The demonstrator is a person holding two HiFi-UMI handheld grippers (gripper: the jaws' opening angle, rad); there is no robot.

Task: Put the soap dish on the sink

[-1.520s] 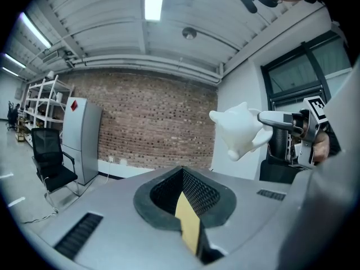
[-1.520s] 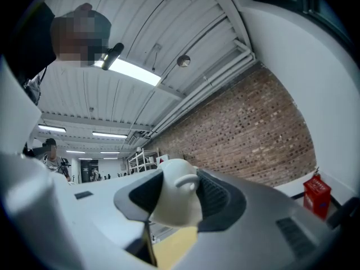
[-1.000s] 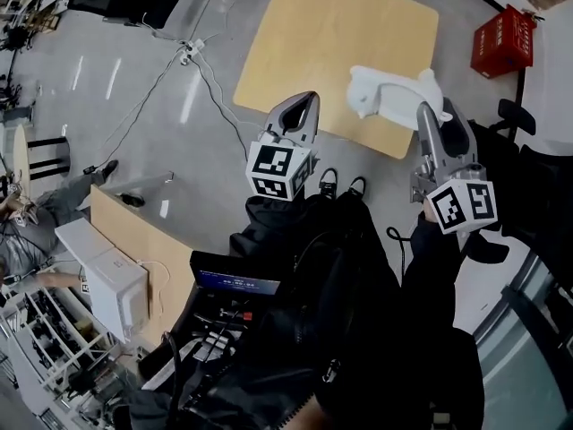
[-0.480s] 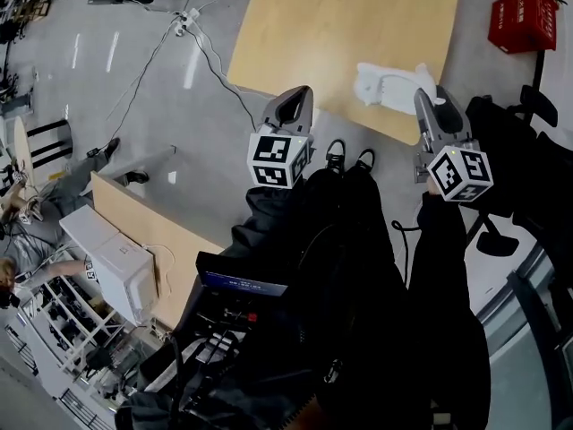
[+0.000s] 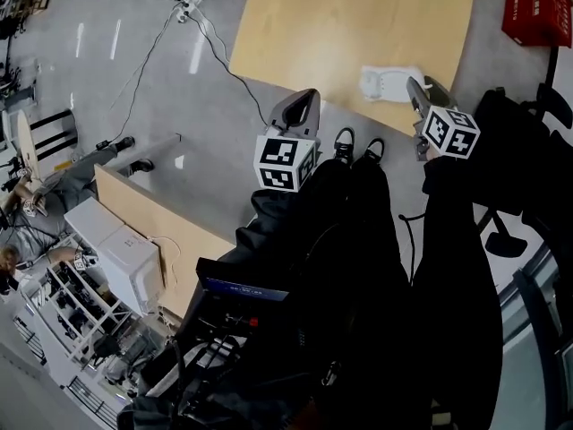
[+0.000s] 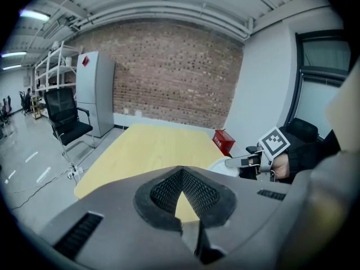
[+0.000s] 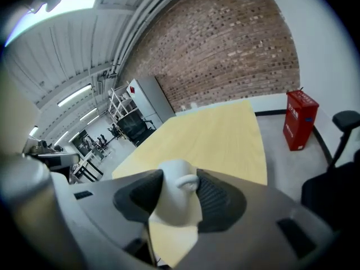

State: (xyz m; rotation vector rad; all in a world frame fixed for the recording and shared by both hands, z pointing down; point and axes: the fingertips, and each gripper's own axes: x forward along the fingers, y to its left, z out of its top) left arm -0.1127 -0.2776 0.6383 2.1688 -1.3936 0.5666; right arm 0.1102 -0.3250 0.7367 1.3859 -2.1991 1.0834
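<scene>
Clamps the white soap dish (image 7: 171, 204) between both pads of the right gripper (image 7: 177, 179), a hold plain only in the right gripper view; gives in the head view just a white shape at 1 o'clock, over the near edge of the wooden table (image 5: 340, 25), contact with it impossible to tell. Shows in the left gripper view alone the left gripper (image 6: 181, 171) closed tip to tip, nothing inside, the other gripper at 4 o'clock. Against one second ago, looks smaller and lower in the head view, dish and both grippers alike, nearer the table.
</scene>
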